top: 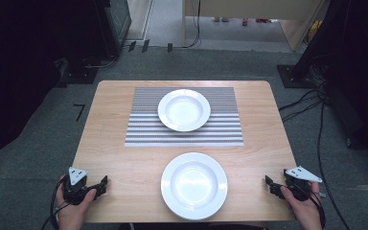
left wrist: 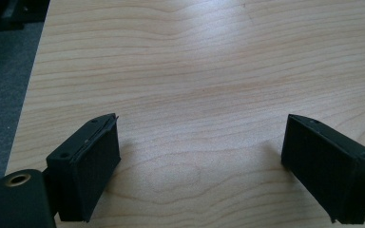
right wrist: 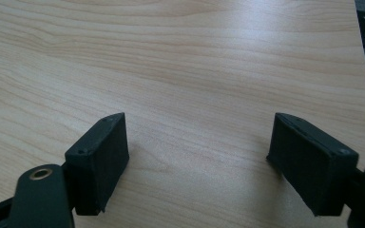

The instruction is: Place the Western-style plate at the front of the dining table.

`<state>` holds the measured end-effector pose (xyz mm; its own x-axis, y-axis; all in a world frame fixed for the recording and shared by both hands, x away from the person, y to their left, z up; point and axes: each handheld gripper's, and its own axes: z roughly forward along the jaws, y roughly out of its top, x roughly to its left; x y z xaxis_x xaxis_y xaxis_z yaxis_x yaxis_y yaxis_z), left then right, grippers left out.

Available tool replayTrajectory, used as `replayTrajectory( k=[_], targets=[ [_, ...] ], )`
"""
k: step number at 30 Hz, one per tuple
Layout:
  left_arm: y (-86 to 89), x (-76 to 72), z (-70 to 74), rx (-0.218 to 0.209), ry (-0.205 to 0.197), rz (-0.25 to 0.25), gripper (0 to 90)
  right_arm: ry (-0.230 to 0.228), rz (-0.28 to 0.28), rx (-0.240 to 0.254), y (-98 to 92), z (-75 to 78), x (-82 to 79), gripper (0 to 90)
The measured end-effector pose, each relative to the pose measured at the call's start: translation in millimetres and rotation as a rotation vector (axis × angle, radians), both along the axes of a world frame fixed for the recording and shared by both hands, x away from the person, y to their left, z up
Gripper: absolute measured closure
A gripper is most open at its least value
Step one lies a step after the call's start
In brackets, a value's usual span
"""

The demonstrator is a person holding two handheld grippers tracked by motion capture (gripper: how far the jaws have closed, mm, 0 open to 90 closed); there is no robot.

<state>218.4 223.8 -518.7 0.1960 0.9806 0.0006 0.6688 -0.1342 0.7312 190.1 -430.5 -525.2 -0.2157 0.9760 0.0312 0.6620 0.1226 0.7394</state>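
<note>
Two round white plates sit on the light wooden table (top: 120,158): the near white plate (top: 194,186) low in the middle, the far white plate (top: 184,109) on the grey striped mat (top: 143,129). Left gripper (top: 100,184) and right gripper (top: 270,184), at the lower corners, have jaws wide open, holding nothing.

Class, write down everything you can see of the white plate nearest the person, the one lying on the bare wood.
The near plate is round, white and glossy, like glazed ceramic, with a broad flat rim around a shallow well. It is empty and looks clean and whole. It lies flat and upright on the bare wooden table, near the front edge, just in front of the striped mat without touching it. Nothing touches it but the table; it sits between the two grippers, apart from both.
</note>
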Motion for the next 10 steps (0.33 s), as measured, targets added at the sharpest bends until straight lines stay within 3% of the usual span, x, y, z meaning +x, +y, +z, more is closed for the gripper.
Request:
replayTrajectory(
  k=[2, 10],
  targets=[
    [0.0, 0.5, 0.0, 0.001, 0.000, -0.003, 12.1, 0.004, -0.003, -0.002, 0.0, -0.3, 0.6, 14.2],
    [0.0, 0.7, 0.0, 0.001, 0.000, -0.003, 12.2, 0.011, -0.009, -0.003, 0.0, -0.5, 1.4, 13.6]
  ],
)
